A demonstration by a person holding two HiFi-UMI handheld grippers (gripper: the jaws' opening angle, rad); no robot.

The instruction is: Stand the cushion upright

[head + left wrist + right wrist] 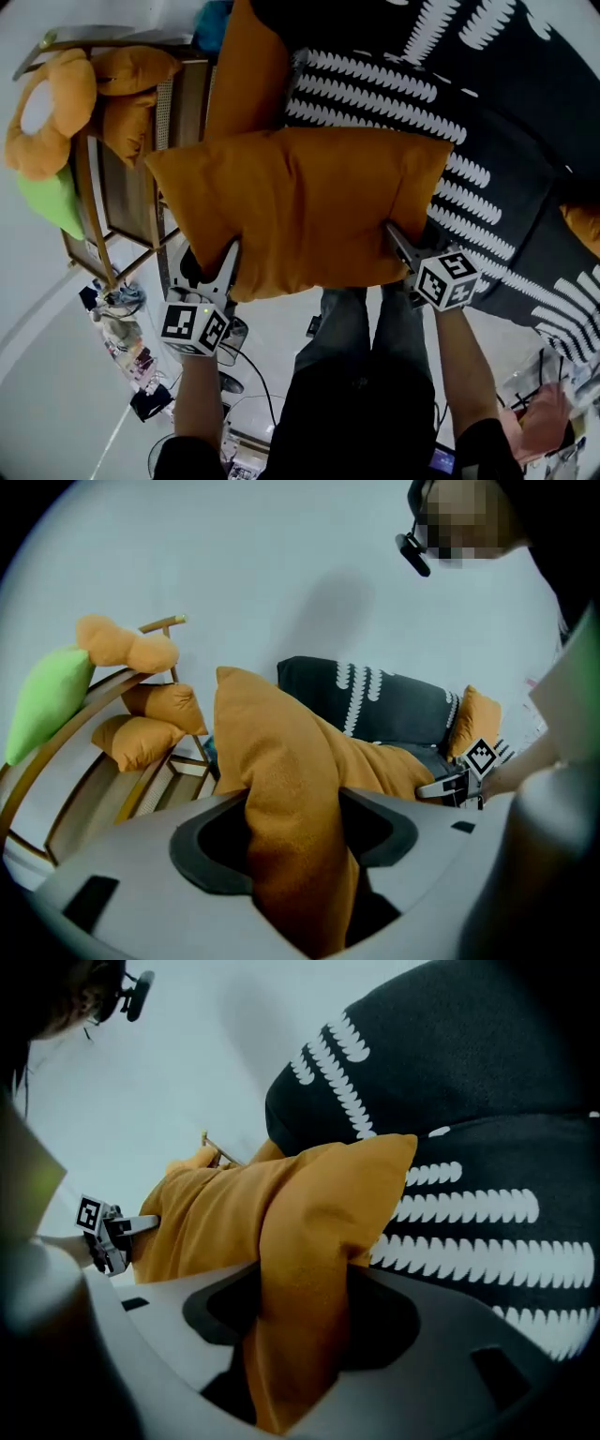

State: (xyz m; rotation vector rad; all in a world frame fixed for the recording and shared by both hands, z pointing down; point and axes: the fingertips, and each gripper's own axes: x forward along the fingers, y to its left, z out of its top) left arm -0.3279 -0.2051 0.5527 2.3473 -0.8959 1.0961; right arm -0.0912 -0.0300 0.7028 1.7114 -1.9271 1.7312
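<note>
A large orange cushion (pixel 300 211) lies flat, spread over the front of the dark sofa (pixel 525 141) and held by its near edge. My left gripper (pixel 228 255) is shut on the near left corner, and orange fabric bunches between its jaws in the left gripper view (pixel 295 827). My right gripper (pixel 397 239) is shut on the near right corner, with a fold of the cushion (pixel 309 1204) squeezed between its jaws (pixel 305 1307). Each gripper view shows the other gripper at the cushion's far corner: the right gripper (pixel 459 785) and the left gripper (pixel 117 1227).
The sofa has a black cover with white scalloped stripes. A second orange cushion (pixel 248 75) leans at its left end and another (pixel 586 225) shows at the right edge. A wooden chair (pixel 131 197) to the left holds orange pillows and a green one (pixel 52 202). Small items and cables litter the floor (pixel 122 328).
</note>
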